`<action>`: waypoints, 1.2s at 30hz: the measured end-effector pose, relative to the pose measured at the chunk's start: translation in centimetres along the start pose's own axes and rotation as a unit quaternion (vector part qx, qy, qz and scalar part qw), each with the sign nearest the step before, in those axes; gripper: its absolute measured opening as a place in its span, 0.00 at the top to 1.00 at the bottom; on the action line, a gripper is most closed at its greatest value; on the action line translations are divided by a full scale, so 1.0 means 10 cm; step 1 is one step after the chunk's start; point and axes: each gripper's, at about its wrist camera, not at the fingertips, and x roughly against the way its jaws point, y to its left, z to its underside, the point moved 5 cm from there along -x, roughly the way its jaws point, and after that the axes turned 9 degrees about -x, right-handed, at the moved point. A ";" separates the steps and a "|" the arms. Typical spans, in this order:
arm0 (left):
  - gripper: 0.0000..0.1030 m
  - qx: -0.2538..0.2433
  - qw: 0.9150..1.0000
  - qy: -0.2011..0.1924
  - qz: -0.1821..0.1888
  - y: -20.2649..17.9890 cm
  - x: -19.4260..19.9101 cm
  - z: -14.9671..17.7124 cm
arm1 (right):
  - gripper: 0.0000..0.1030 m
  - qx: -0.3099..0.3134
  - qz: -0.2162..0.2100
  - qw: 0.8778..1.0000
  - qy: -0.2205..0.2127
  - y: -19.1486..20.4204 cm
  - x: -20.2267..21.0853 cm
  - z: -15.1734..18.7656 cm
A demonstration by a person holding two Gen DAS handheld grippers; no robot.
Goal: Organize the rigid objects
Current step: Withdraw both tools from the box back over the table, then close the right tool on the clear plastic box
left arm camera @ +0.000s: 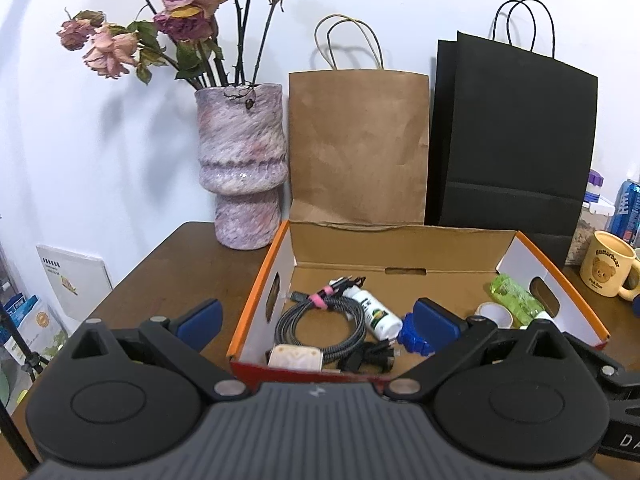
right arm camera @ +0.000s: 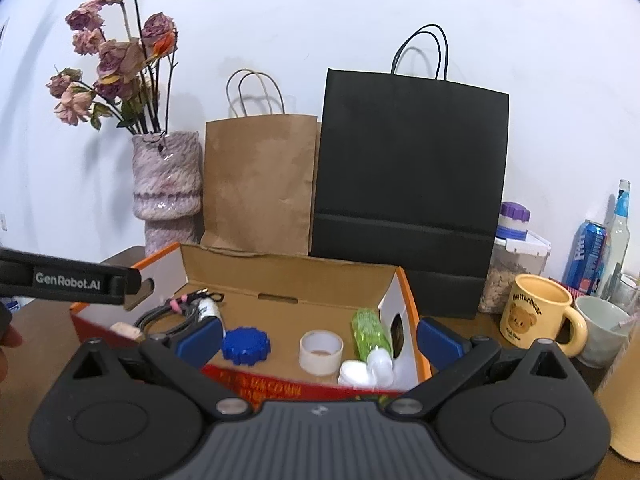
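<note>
An open cardboard box [left arm camera: 392,248] with orange rims sits on the brown table; it also shows in the right wrist view [right arm camera: 280,280]. Inside lie a coiled black cable [left arm camera: 320,320], a white bottle [left arm camera: 376,312], a blue gear-shaped piece [right arm camera: 246,346], a tape roll [right arm camera: 321,351], a green bottle [right arm camera: 370,334], a white cap [right arm camera: 354,372] and a beige block [left arm camera: 294,356]. My left gripper [left arm camera: 318,320] is open and empty above the box's left front. My right gripper [right arm camera: 320,340] is open and empty above the box's right front.
A marbled vase [left arm camera: 242,160] with dried roses, a brown paper bag [left arm camera: 358,144] and a black paper bag [left arm camera: 512,140] stand behind the box. A yellow bear mug [right arm camera: 536,312], a white cup [right arm camera: 604,324], a jar, a can and a bottle stand at the right.
</note>
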 end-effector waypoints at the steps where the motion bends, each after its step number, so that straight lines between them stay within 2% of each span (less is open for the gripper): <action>1: 0.00 0.000 1.000 0.001 0.000 0.00 0.02 0.01 | 0.00 0.001 0.000 1.000 0.001 0.01 0.03 0.02; 24: 0.00 -0.014 1.000 0.005 0.016 0.03 0.68 0.45 | 0.00 -0.009 -0.005 0.999 0.032 0.16 0.61 0.44; 36: 0.00 -0.025 0.998 0.043 0.035 0.02 0.80 0.81 | 0.00 -0.003 -0.006 0.999 0.052 0.19 0.79 0.68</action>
